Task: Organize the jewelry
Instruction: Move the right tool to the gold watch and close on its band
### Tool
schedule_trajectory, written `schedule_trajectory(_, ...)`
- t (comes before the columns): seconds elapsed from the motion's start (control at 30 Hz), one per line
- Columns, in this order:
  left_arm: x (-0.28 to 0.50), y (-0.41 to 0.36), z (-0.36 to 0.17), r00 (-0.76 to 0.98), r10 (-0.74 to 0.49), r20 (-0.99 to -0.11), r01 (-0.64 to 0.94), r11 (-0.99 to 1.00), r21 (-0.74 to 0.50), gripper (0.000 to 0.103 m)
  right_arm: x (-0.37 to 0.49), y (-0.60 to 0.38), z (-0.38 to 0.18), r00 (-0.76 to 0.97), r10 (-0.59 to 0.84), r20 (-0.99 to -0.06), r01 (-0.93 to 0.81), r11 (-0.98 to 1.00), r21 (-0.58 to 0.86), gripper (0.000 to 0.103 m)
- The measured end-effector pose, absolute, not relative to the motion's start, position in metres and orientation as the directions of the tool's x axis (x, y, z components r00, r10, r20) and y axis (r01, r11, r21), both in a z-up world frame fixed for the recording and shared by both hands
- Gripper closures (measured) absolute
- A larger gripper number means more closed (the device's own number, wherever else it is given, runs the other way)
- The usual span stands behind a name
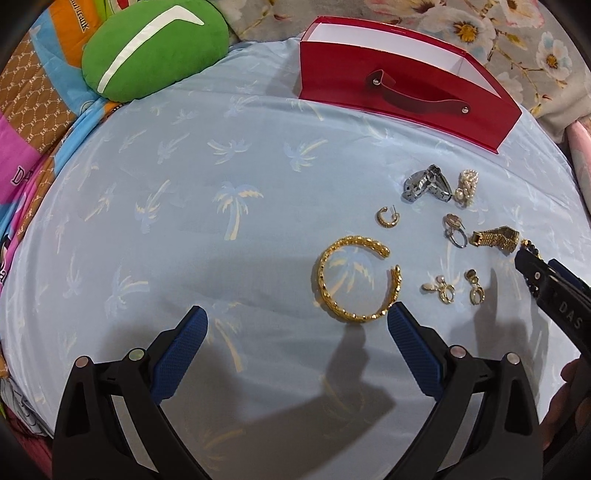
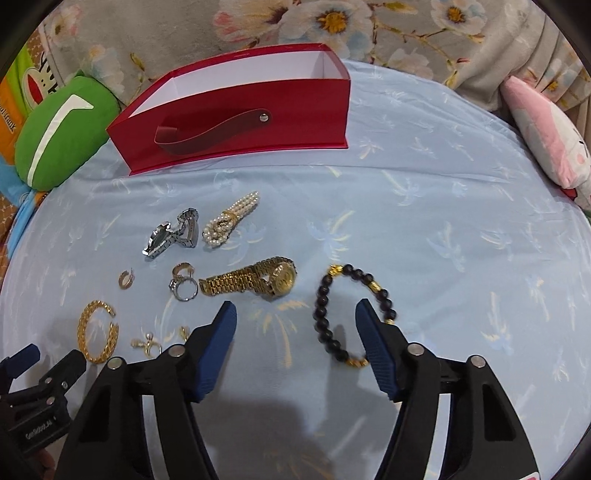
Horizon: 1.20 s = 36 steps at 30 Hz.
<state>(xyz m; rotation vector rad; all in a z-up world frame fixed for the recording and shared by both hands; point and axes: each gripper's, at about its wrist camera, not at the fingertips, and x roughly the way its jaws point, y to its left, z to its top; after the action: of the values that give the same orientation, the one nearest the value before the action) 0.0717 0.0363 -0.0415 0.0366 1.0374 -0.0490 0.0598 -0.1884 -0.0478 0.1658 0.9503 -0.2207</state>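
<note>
Jewelry lies on a light blue sheet (image 1: 221, 229). A gold open bangle (image 1: 356, 278) lies just ahead of my open left gripper (image 1: 297, 319), near its right finger. A silver watch (image 2: 171, 232), a pearl bracelet (image 2: 229, 219), a gold watch (image 2: 255, 282), rings (image 2: 183, 282), a gold hoop earring (image 2: 126, 277) and small earrings (image 1: 443, 290) lie around. A dark bead bracelet (image 2: 332, 314) lies at my open right gripper (image 2: 295, 314); its right finger stands over the loop. An open red box (image 2: 236, 107) with a white inside stands behind.
A green cushion (image 1: 155, 48) lies at the back left. A pink pillow (image 2: 546, 133) lies at the right. Floral fabric (image 2: 406, 29) runs along the back. Colourful patterned bedding (image 1: 29, 122) borders the sheet on the left.
</note>
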Motion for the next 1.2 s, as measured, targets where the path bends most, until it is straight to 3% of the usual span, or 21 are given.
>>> schedule_trajectory(0.17,0.080,0.037,-0.044,0.503,-0.020,-0.864,0.053,0.999,0.008,0.007,0.074,-0.188,-0.059,0.545,-0.085,-0.834,0.250,0.966,0.064,0.052)
schedule_trajectory(0.4,0.088,0.035,-0.044,0.509,-0.026,-0.861,0.064,0.998,0.008,0.007,0.084,-0.191,-0.063,0.553,-0.068,-0.830,0.247,0.965,0.086,0.055)
schedule_trajectory(0.53,0.092,0.032,-0.042,0.513,-0.038,-0.857,0.076,0.997,0.001,0.007,0.090,-0.193,-0.065,0.560,-0.050,-0.827,0.240,0.965,0.104,0.067)
schedule_trajectory(0.7,0.096,0.027,-0.039,0.521,-0.048,-0.852,0.085,0.996,-0.004,0.007,0.095,-0.196,-0.065,0.571,-0.029,-0.821,0.231,0.965,0.127,0.072)
schedule_trajectory(0.87,0.101,0.023,-0.037,0.525,-0.061,-0.849,0.094,0.995,-0.013,0.007,0.100,-0.200,-0.066,0.578,-0.013,-0.816,0.238,0.959,0.153,0.070)
schedule_trajectory(1.07,0.107,0.017,-0.034,0.531,-0.067,-0.845,0.102,0.995,-0.015,0.007,0.107,-0.200,-0.066,0.585,0.005,-0.811,0.245,0.952,0.183,0.049)
schedule_trajectory(1.2,0.110,0.016,-0.032,0.536,-0.068,-0.842,0.105,0.994,-0.013,0.007,0.105,-0.204,-0.059,0.591,-0.032,-0.806,0.280,0.945,0.167,0.049)
